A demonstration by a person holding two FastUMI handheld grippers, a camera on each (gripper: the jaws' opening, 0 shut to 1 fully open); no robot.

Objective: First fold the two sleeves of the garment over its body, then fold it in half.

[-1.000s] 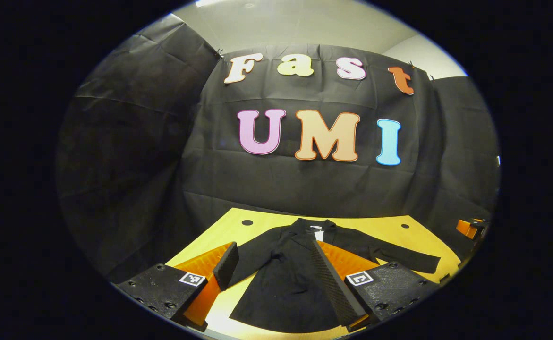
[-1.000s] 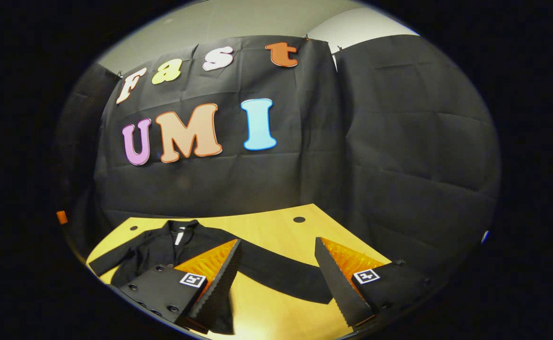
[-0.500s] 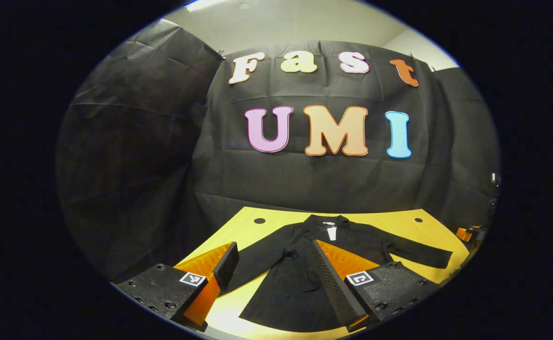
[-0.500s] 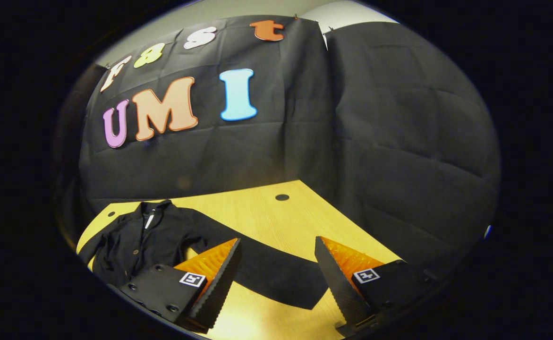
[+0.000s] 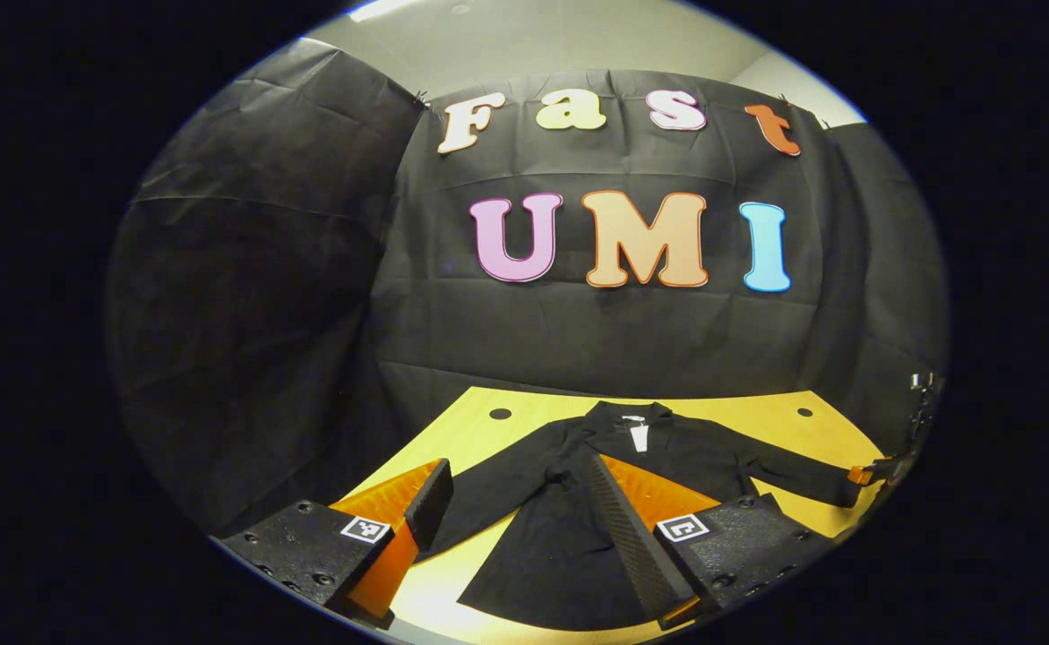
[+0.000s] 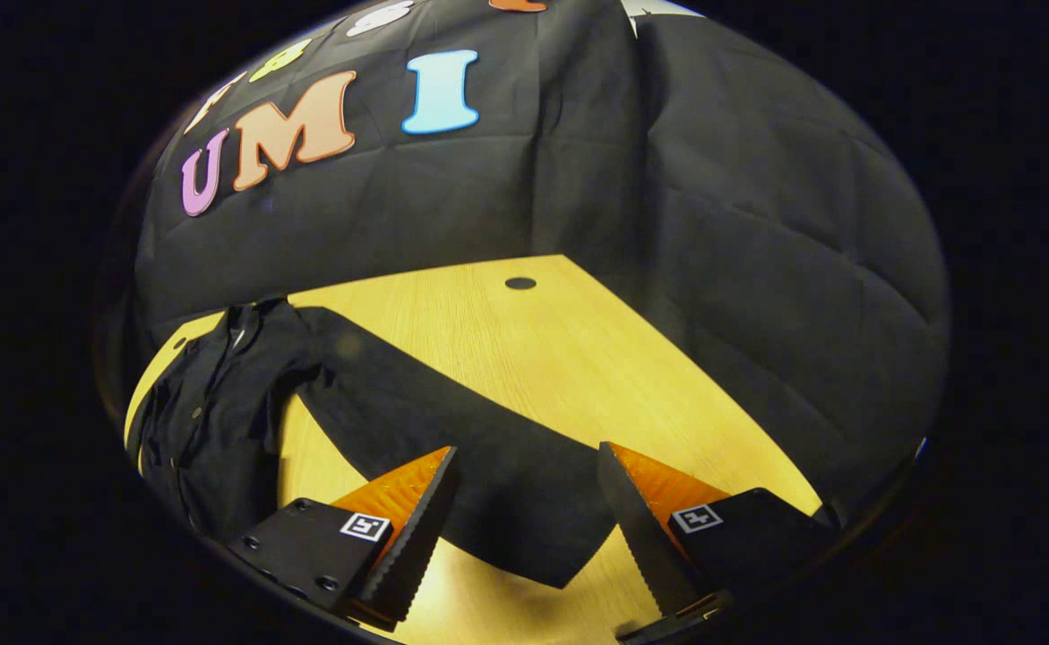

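A: Left gripper view: what do you see?

B: A black coat (image 5: 569, 502) lies flat on the yellow worktop (image 5: 479, 430). Its collar points to the far wall. Both sleeves are spread out to the sides. The left tool (image 5: 515, 515) hangs over the coat's near side. Its two fingers are wide apart and hold nothing. One finger (image 5: 627, 537) shows in front of the coat's body, the other (image 5: 425, 506) by the sleeve end.

A: And the other tool?

B: The right tool (image 5: 878, 470) is far off at the worktop's edge, right by the end of the coat's other sleeve. I cannot tell if it touches.

A: What about the right gripper view?

B: The right tool (image 6: 524, 528) is close to the worktop (image 6: 524, 349). Its fingers are wide apart too. The long sleeve (image 6: 452, 448) lies flat, and its end sits between the two fingers. The fingers do not press on it. The coat's body (image 6: 210, 421) lies off to the side.
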